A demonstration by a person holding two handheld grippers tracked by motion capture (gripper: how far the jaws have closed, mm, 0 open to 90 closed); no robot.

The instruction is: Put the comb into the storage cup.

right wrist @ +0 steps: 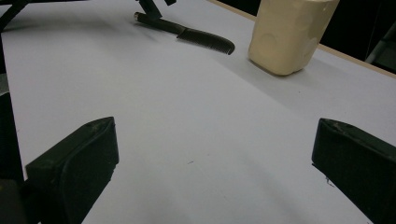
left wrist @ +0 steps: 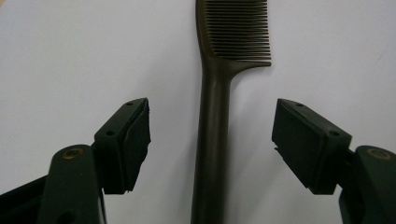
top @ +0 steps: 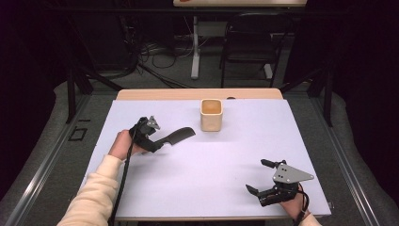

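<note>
Grasp step: my left gripper [left wrist: 212,135] jaws open astride comb [left wrist: 212,140] handle, pads clear. Next: close squarely on handle. Right gripper [right wrist: 210,163] jaws open, empty, well apart from comb.

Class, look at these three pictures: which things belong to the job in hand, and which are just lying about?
In the job:
- comb, flat on the table, its handle between the open fingers of the left gripper
- cup, upright beyond the comb's teeth, a likely place for it

Lying about:
- right gripper, open, resting apart near the table's front edge
- chair and cables behind the table
</note>
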